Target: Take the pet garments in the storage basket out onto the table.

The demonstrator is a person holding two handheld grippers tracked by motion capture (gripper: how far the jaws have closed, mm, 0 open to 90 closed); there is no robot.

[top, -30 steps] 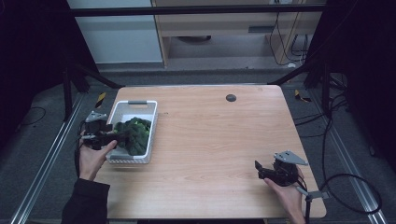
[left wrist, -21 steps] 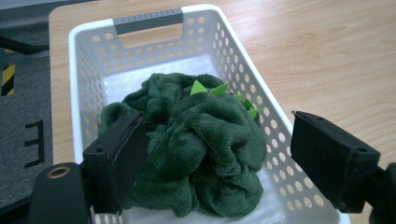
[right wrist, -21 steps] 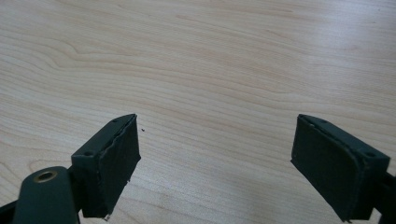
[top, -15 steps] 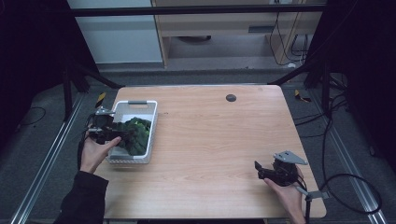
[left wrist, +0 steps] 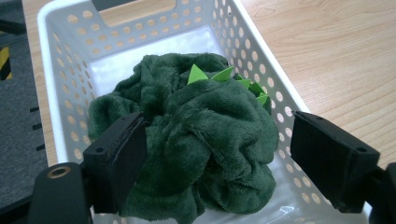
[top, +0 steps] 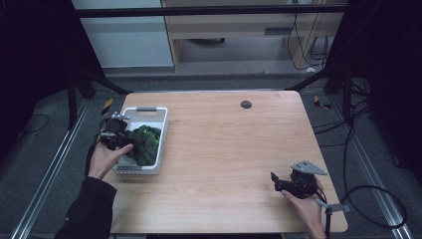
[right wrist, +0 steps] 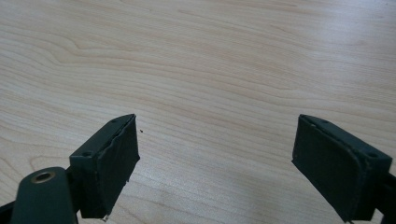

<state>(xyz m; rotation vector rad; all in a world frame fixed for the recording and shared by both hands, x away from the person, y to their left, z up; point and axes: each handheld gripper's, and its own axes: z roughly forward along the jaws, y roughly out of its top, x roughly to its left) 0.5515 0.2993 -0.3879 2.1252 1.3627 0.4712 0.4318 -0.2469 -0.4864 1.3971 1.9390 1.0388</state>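
Observation:
A dark green plush toy [top: 145,144] with light green spikes [left wrist: 196,74] lies crumpled in a white perforated basket [top: 149,110] at the table's left edge. My left gripper [top: 130,145] reaches into the basket from its left side. It is open, with the jaws on either side of the plush toy [left wrist: 210,140]; one jaw touches the fabric and the other stands apart from it. My right gripper [top: 275,182] hovers low over bare wood [right wrist: 210,56] near the front right corner. It is open and holds nothing.
A small black round disc [top: 246,104] sits near the table's far edge. The basket rim [left wrist: 51,18] stands close to the table's left edge. Yellow-and-black items lie on the floor at both sides [top: 107,105] [top: 321,103]. Bare wood stretches between basket and right gripper.
My left gripper has moved forward and to the right, from beside the basket to over it, around the plush toy. The right gripper has stayed put.

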